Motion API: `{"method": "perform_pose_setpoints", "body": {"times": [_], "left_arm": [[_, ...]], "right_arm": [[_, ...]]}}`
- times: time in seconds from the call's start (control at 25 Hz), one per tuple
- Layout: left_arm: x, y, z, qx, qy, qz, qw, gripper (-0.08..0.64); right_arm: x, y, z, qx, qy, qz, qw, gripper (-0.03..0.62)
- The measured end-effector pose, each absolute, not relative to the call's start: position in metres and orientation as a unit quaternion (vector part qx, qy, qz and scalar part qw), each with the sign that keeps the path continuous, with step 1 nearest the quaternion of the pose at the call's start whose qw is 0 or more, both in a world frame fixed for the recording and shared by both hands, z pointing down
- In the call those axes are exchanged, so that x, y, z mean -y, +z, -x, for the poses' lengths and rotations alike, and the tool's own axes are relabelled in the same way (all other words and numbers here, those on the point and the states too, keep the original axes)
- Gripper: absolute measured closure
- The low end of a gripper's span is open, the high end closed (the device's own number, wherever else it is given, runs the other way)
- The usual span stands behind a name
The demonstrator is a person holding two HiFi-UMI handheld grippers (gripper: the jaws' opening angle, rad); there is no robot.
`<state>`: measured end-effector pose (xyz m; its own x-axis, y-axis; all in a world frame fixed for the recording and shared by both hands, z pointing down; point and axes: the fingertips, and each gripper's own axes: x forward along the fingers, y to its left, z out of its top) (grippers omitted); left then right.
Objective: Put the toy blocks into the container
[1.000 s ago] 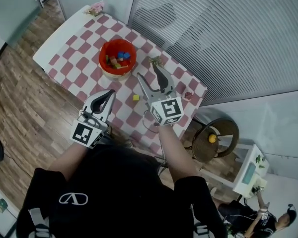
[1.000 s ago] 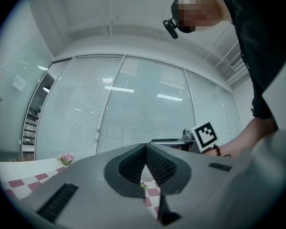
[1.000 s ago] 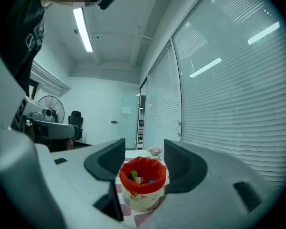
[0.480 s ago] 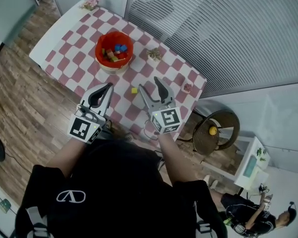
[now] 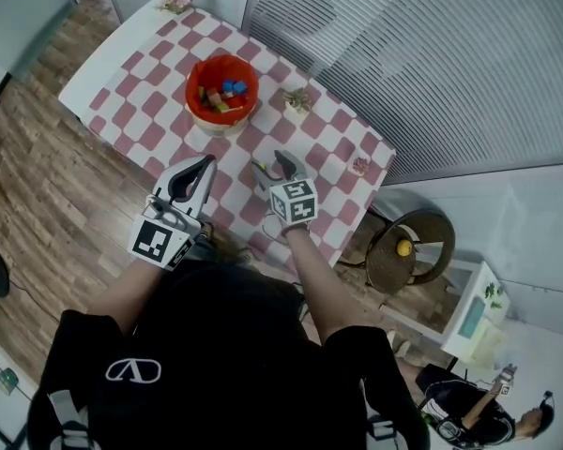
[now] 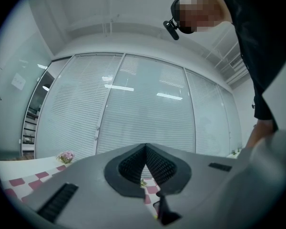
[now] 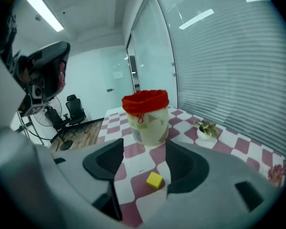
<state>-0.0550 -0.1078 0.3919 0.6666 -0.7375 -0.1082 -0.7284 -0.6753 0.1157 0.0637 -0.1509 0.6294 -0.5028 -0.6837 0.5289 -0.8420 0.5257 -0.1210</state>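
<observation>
The person wore a black short-sleeved T-shirt [image 5: 216, 345] with a small white oval logo [image 5: 133, 373] on the back. Pale grey straps [image 5: 64, 412] crossed both shoulders. The left gripper [image 5: 208, 162] and the right gripper [image 5: 272, 165] had smooth light grey shells, with black ribbed pads [image 6: 133, 163] lining the jaws. Each carried a white marker cube [image 5: 159, 242] printed with black squares.
</observation>
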Motion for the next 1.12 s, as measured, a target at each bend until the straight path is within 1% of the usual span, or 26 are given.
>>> {"method": "perform_pose_setpoints", "body": {"times": [0.2,0.56,0.6,0.68,0.72,0.88,1.12], "left_arm": [[0.108,0.394,0.061,0.407,-0.072,-0.910,0.030,0.554],[0.106,0.405,0.072,0.416,-0.061,-0.907,0.034,0.554],[0.106,0.405,0.073,0.417,-0.059,-0.906,0.034,0.554],[0.106,0.407,0.076,0.419,-0.055,-0.905,0.033,0.554],[0.106,0.407,0.077,0.420,-0.055,-0.905,0.034,0.554],[0.108,0.406,0.078,0.421,-0.063,-0.904,0.036,0.554],[0.106,0.408,0.075,0.417,-0.058,-0.906,0.039,0.554]], "right_arm": [[0.153,0.694,-0.065,0.820,0.247,-0.435,0.279,0.310],[0.153,0.755,-0.067,0.773,0.323,-0.415,0.356,0.311],[0.152,0.759,-0.068,0.769,0.329,-0.414,0.360,0.316],[0.149,0.764,-0.069,0.765,0.334,-0.408,0.370,0.368],[0.149,0.766,-0.069,0.765,0.335,-0.404,0.373,0.425],[0.151,0.766,-0.070,0.765,0.342,-0.391,0.381,0.442],[0.145,0.765,-0.069,0.768,0.342,-0.385,0.381,0.448]]}}
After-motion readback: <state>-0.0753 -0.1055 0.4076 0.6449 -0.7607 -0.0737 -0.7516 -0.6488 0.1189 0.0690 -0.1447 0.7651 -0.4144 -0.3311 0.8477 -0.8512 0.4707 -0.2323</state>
